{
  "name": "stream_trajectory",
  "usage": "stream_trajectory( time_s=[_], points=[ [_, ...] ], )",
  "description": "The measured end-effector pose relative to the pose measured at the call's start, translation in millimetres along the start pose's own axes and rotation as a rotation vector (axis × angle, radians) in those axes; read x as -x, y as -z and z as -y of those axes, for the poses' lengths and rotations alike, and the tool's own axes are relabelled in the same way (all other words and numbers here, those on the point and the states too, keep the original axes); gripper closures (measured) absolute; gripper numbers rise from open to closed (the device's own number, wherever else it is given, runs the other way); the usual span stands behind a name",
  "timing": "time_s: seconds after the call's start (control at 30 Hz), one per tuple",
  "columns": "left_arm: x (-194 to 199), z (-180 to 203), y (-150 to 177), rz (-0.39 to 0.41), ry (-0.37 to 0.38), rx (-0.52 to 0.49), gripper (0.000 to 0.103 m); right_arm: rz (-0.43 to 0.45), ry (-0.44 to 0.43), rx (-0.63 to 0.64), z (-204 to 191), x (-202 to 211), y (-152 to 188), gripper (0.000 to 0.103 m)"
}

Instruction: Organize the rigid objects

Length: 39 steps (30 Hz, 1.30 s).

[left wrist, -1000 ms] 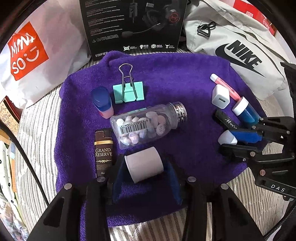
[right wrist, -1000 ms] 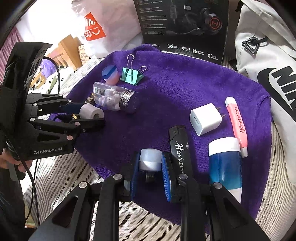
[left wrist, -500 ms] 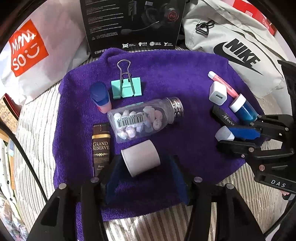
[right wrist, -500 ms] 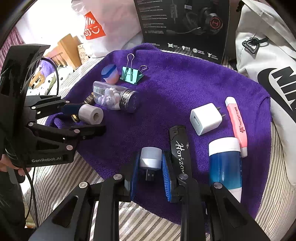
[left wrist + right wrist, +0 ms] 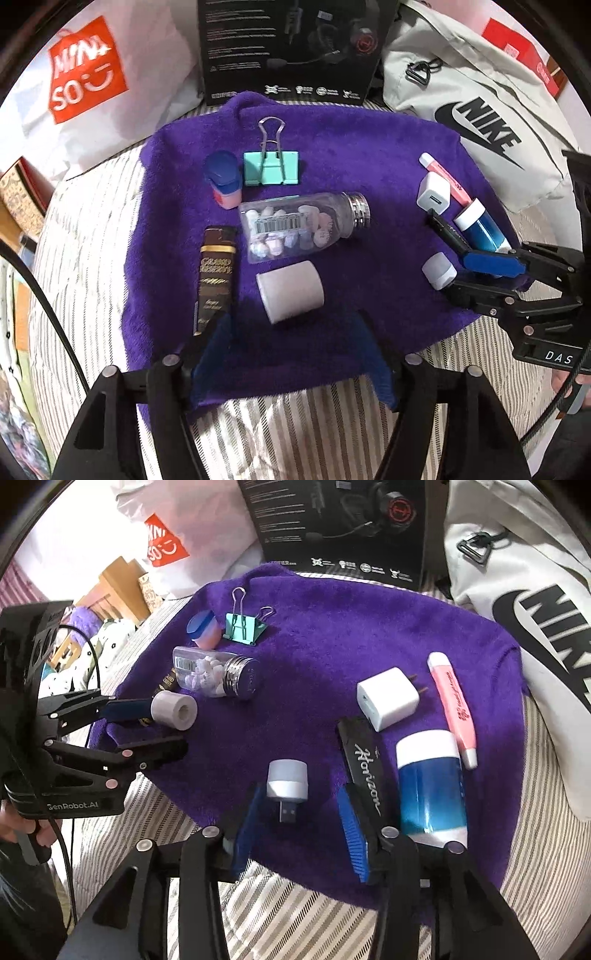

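Both grippers sit low over the purple towel with jaws spread wide, left gripper behind the white roll, right gripper around the USB light, Horizon lighter just beside.

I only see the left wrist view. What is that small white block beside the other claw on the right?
Observer: A USB light. The right wrist view shows a metal plug on its near end.
Visitor: Is the claw squeezing it?
Observer: No. The right gripper is open, with a gap on each side of the light.
Visitor: And the white cube farther back?
Observer: A charger. Two prongs stick out of one end.
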<state>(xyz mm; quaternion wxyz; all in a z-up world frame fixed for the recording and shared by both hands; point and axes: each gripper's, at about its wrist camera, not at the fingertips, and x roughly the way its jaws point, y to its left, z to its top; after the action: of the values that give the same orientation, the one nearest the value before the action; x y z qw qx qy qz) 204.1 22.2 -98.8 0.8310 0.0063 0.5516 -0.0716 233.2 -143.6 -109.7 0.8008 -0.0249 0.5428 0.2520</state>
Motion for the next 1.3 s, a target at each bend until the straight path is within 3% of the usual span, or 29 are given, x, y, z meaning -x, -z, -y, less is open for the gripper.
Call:
stream_trajectory(
  time_s=[0.17, 0.23, 0.4, 0.47, 0.63, 0.8, 0.9, 1.03, 1.3],
  points=[
    [14, -1, 6, 0.004, 0.025, 0.009, 0.017, 0.005, 0.011, -0.022, 1, 8, 3, 0.055],
    [18, 1, 9, 0.001, 0.06, 0.007, 0.017, 0.01, 0.014, -0.031, 2, 12, 4, 0.052],
    [29, 11, 20, 0.014, 0.04, -0.005, 0.015, 0.012, 0.003, -0.066, 4, 20, 10, 0.045],
    [34, 12, 27, 0.024, 0.051, 0.007, 0.015, 0.008, 0.007, -0.063, 1, 21, 15, 0.022],
    [51, 16, 44, 0.071, 0.033, 0.022, 0.011, 0.047, 0.066, -0.029, -11, 32, 29, 0.021],
    [78, 18, 58, 0.13, -0.005, 0.046, 0.004, 0.113, 0.088, -0.088, -11, 58, 47, 0.02],
    [98, 23, 65, 0.157, -0.013, 0.055, 0.002, 0.161, 0.206, -0.104, -15, 77, 63, 0.006],
    [125, 36, 79, 0.199, -0.03, 0.058, 0.002, 0.209, 0.275, -0.163, -19, 104, 85, 0.0],
    [151, 52, 101, 0.237, -0.068, 0.073, 0.002, 0.232, 0.331, -0.248, -33, 140, 118, 0.0]
  ],
)
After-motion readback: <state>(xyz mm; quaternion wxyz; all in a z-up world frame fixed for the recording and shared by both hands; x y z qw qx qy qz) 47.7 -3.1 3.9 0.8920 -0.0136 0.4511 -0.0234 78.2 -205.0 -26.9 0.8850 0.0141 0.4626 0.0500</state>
